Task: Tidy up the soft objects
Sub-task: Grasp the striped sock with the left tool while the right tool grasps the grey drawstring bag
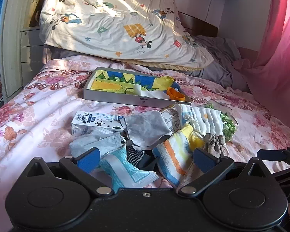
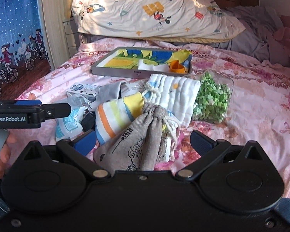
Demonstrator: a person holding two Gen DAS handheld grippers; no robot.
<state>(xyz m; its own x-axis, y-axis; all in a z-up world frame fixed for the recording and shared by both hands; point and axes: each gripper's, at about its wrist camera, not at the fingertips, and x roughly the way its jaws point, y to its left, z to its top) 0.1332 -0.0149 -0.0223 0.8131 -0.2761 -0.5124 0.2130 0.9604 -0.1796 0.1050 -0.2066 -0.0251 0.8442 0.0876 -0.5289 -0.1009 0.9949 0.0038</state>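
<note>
Floral bedsheet (image 2: 251, 100) under cartoon quilt (image 2: 154, 9), beside blue curtain (image 2: 11, 29).

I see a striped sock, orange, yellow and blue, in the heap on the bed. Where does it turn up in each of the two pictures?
Left wrist view: the striped sock lies low and right of centre, just ahead of the right finger.
Right wrist view: the striped sock sits left of centre, beside the grey drawstring bag.
Shared landmark: the grey tray behind the heap, with an orange cup inside it.

Both wrist views face the near pile (image 1: 145, 135) from low down.
</note>
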